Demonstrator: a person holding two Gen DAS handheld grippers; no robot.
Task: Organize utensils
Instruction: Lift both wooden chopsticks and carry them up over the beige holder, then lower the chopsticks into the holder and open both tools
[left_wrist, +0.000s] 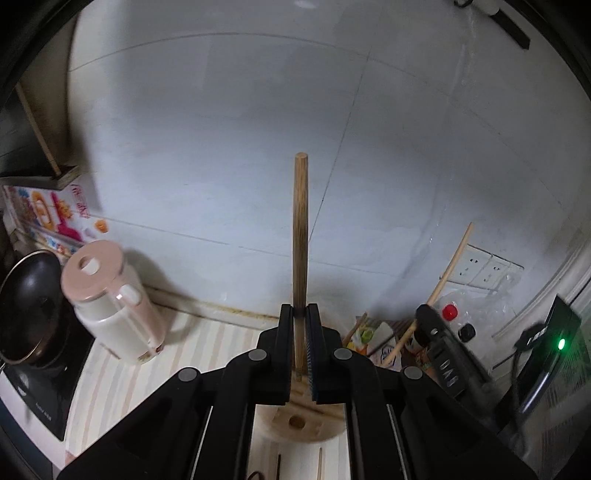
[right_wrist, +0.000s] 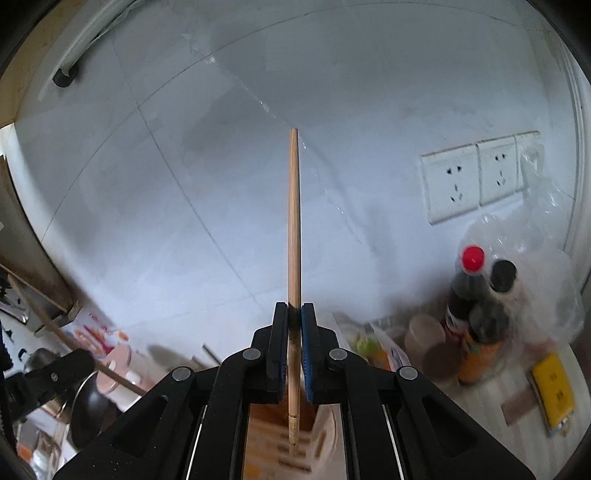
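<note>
The left gripper (left_wrist: 299, 314) has its jaws drawn in almost fully, pinching a thick wooden stick (left_wrist: 300, 236) that stands upright between the pads and rises well above them against the white tiled wall (left_wrist: 221, 129). The stick's lower end shows between the jaws, just above a round wooden utensil holder (left_wrist: 300, 422) that sits on the striped counter (left_wrist: 218, 343) directly below the gripper; whether the end touches the holder cannot be told. The right gripper (right_wrist: 294, 314) has its jaws closed just as narrowly on a thinner, paler chopstick (right_wrist: 294, 221), also upright, its tip pointing up the wall. The chopstick's lower end hangs below the jaws over a blurred wooden holder with slots (right_wrist: 325, 435); contact there is unclear too. In the left wrist view a pink-lidded jug (left_wrist: 110, 306) stands on the counter to the left, beside a black pan (left_wrist: 33, 306) on a cooktop, and another chopstick (left_wrist: 439, 291) leans at a slant to the right, near the wall sockets (left_wrist: 480, 269). In the right wrist view a red-capped bottle (right_wrist: 466, 284) and a black-capped bottle (right_wrist: 495, 299) stand together by a clear plastic bag, with a yellow packet (right_wrist: 553, 395) lying flat on the counter nearby.
</note>
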